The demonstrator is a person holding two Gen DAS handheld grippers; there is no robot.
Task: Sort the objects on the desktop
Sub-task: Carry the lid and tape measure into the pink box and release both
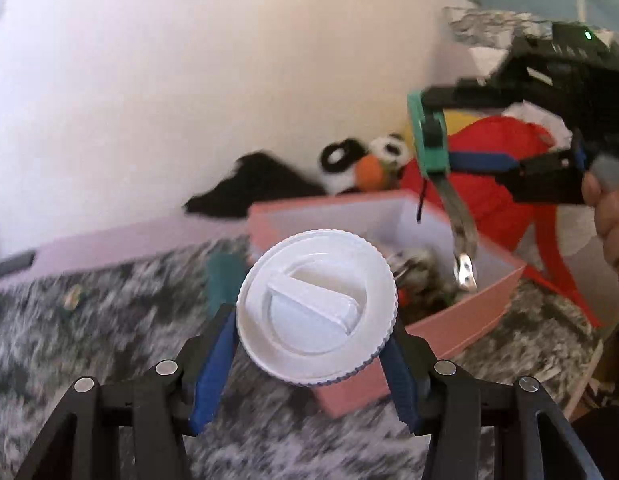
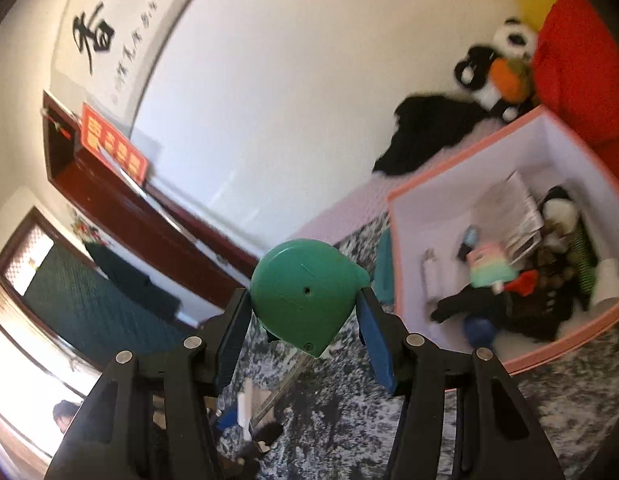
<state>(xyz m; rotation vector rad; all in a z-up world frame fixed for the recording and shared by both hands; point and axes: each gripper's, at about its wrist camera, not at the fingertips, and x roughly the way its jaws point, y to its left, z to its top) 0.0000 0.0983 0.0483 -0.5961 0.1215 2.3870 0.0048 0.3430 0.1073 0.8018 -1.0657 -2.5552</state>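
The white lid [image 1: 316, 307], clenched in the left tongs [image 1: 314, 344], and the green tape measure [image 2: 305, 300], gripped by the right tongs [image 2: 305, 316], needed centring above the pink box [image 2: 505, 364] before release.

The left gripper [image 1: 315, 344], black-framed with blue pads, is clamped on a white ribbed round lid [image 1: 316, 306], while the matching right gripper [image 2: 305, 320] pinches a green plastic tape measure [image 2: 305, 298].

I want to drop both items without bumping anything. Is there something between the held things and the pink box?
Nothing visible blocks either. The white lid in the left gripper and the green tape measure in the right gripper face the pink box's open top.
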